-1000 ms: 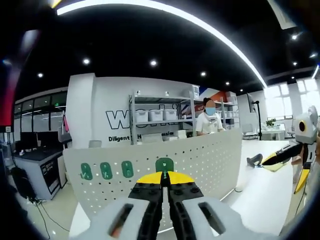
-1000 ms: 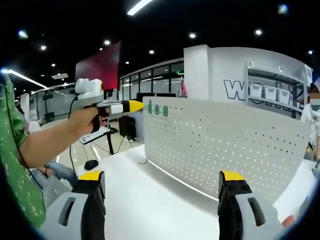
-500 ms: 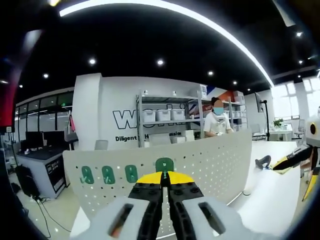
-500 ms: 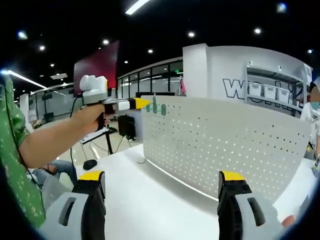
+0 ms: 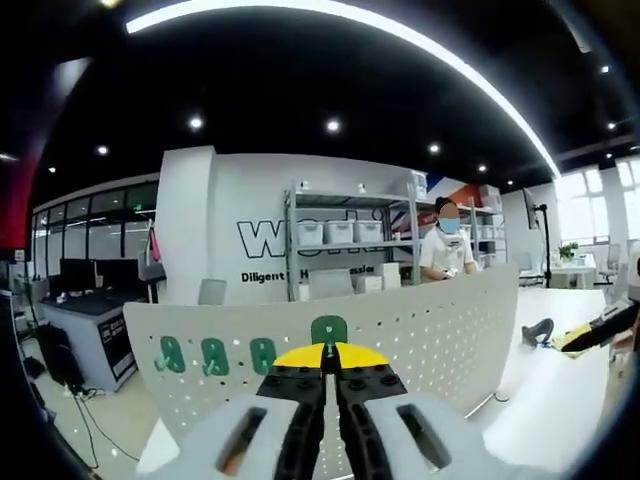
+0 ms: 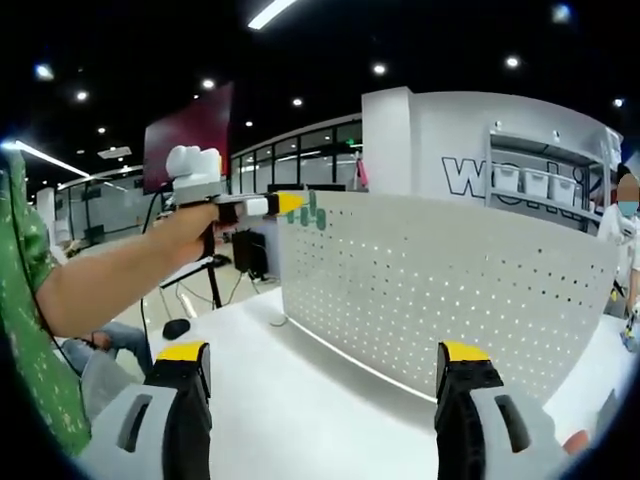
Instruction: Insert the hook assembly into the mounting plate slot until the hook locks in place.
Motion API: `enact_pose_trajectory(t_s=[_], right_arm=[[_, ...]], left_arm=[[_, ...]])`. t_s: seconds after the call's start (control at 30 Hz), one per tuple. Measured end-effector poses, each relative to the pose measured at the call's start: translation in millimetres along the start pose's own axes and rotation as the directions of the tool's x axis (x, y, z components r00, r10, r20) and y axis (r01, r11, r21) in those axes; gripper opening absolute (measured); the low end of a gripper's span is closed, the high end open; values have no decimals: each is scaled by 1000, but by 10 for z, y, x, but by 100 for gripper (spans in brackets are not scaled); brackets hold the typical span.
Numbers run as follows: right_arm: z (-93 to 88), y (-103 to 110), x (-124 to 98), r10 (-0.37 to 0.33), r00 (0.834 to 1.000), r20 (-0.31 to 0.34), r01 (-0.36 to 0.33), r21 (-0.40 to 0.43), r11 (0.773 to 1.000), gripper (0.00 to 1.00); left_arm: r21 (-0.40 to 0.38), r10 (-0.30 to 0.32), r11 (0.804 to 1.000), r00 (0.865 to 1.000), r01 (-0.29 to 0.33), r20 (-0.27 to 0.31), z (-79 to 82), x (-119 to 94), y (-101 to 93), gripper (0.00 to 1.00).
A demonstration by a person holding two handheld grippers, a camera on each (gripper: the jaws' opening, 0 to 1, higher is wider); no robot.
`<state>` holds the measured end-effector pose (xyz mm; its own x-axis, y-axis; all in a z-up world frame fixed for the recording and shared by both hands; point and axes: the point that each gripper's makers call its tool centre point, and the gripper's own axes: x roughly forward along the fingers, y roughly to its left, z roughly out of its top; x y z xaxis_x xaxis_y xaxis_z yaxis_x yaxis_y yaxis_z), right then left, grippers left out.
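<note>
Both grippers have white bodies, black jaws and yellow tips (left gripper (image 5: 330, 352), right gripper (image 6: 320, 365)). The person's sleeve (image 6: 22, 290) is green, patterned.

Table: white top (image 6: 300, 400), glossy, light reflections on it; it shows again at the right of the left gripper view
Pegboard: white perforated mounting plate (image 6: 440, 290) stands upright on the table; its lower edge touches the top
Floor: pale, beyond the table's edge

left hand-held gripper (image 5: 329, 352) clamped on green hook (image 5: 328, 329) | at pegboard (image 5: 430, 325)
</note>
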<state>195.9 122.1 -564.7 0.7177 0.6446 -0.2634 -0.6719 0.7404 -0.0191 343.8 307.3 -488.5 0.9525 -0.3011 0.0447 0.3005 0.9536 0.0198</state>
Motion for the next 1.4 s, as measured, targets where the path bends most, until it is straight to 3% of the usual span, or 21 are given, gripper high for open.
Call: enact_pose_trajectory(t_s=[0.53, 1.4], right_arm=[[-48, -75, -49, -10, 1000, 0, 10, 14, 1000, 95], [-104, -134, -41, -5, 1000, -10, 5, 24, 1000, 95]], left_arm=[[16, 32, 999, 999, -32, -41, -138, 268, 22, 2], [23, 90, 996, 995, -89, -37, -210, 495, 80, 2]])
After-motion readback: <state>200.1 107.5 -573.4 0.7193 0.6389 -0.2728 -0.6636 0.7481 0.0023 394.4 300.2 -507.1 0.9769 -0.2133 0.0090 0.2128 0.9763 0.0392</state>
